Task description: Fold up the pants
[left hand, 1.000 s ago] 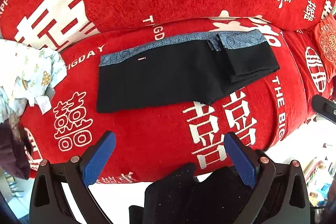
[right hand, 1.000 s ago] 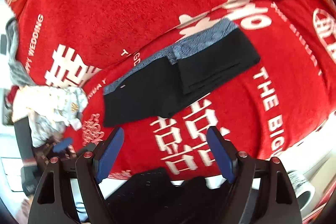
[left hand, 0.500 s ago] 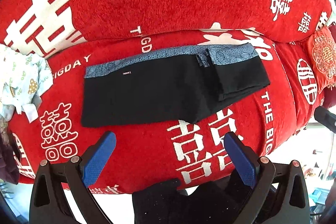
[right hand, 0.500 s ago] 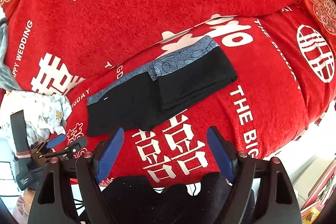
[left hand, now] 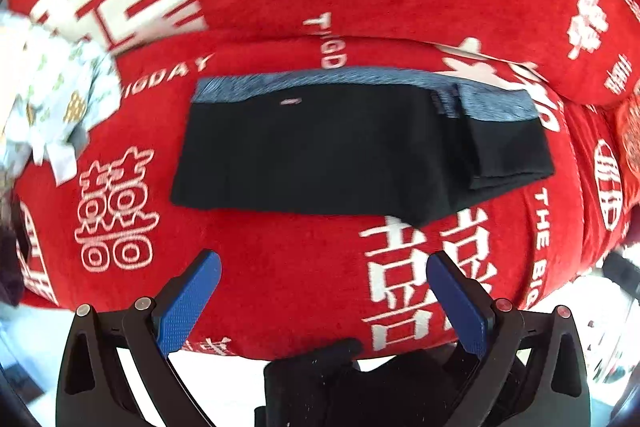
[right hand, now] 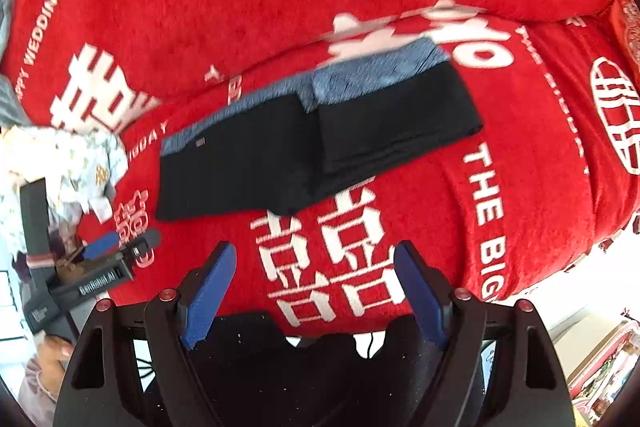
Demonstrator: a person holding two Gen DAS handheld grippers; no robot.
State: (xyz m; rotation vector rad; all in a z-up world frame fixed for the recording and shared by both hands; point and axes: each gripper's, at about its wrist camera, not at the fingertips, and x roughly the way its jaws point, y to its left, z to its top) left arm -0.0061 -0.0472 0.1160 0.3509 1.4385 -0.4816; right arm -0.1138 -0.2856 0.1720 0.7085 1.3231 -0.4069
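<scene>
Black pants lie folded on a red sofa seat while two empty grippers descend toward them.

The black pants point(left hand: 340, 155), with a blue-grey patterned waistband point(left hand: 360, 83) along their far edge, rest flat on the red sofa cover point(left hand: 280, 267) printed with white characters; their right end is doubled over into a thicker layered section. Compared with a second ago, the pants fill more of both wrist views, so both grippers have come lower and closer. The left gripper point(left hand: 323, 267) has its blue fingers spread wide, holding nothing, just short of the near edge. The right gripper point(right hand: 314, 259) is likewise spread and empty. A crumpled pale printed garment point(left hand: 52, 95) sits to the left, apart. The approach suggests another fold is coming, probably a grasp along the near edge.
</scene>
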